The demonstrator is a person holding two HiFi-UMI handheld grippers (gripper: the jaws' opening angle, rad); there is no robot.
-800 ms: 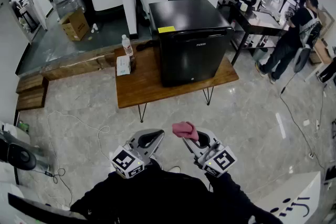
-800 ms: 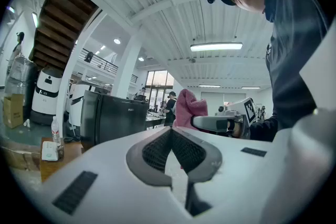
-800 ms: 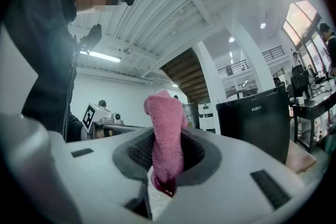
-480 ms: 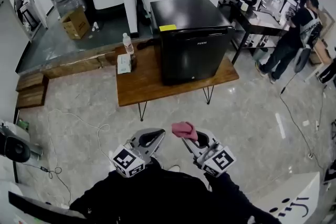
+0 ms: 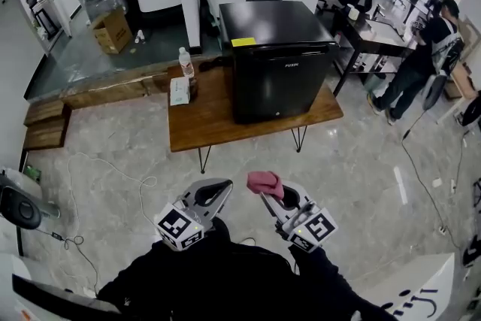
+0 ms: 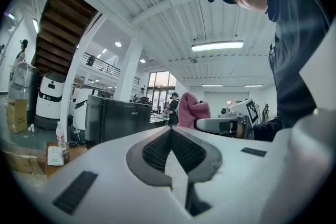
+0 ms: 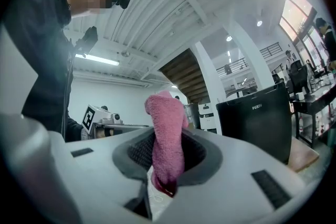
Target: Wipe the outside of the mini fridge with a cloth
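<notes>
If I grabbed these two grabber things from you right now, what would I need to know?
Left gripper: jaws together, nothing in them.
Right gripper: shut on the pink cloth, which sticks up out of the jaws.
The black mini fridge stands with its door closed on the low wooden table, across the floor in front of you and out of reach from here. A water bottle stands on the table beside it.
Done: the cloth is picked up.
Left: walk up to the fridge, then wipe its top, front and sides. The cloth has not touched it yet.
</notes>
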